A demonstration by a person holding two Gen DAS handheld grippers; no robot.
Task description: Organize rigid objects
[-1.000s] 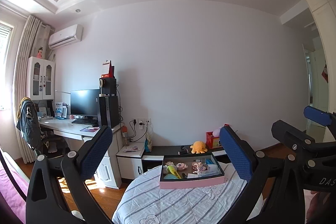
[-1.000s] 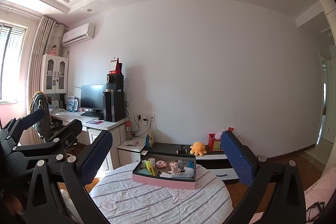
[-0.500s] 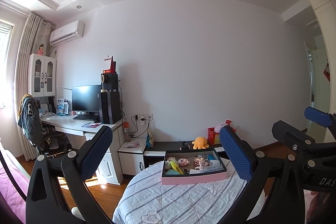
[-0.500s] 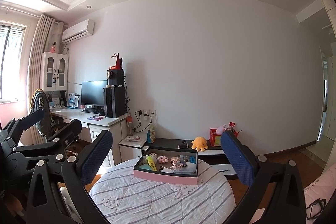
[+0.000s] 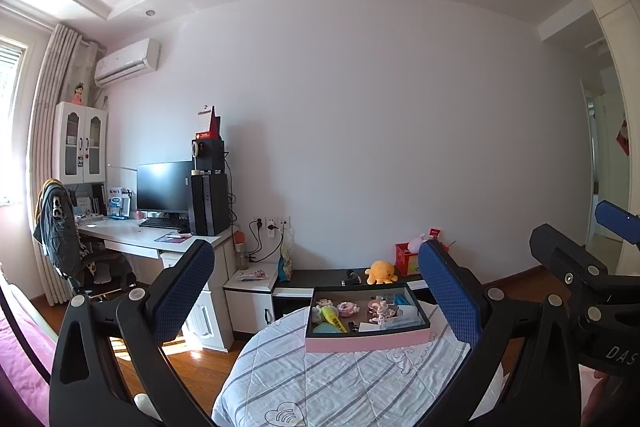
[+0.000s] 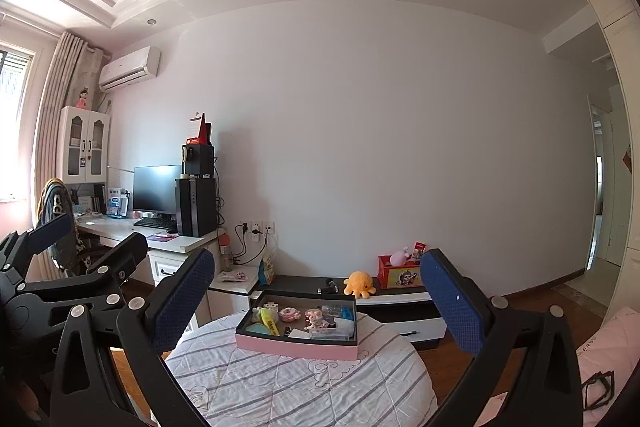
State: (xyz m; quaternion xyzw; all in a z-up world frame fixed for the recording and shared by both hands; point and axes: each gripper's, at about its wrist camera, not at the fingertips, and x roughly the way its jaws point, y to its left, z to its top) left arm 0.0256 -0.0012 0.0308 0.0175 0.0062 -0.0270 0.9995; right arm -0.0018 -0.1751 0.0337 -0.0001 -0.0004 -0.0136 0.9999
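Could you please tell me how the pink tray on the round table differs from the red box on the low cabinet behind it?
The pink tray is wide and shallow; the red box is smaller and taller. The tray's outside is plain pink with a dark inside; the box has a cartoon picture on its front. Both are open-topped and hold small things.

Left wrist view: looks forward between its own two fingers, level and slightly upward, from well back off the round table (image 5: 340,383).
Right wrist view: same facing, set to the right of the other; table (image 6: 296,383) low in frame.
Nearness: both far from the pink tray (image 5: 366,341), (image 6: 296,347).
Shared: tray, table, desk (image 5: 152,237), back wall, ceiling.
Cross-sight: each view catches the other gripper at its edge.
Tray contents: too small to tell, probably small toys.
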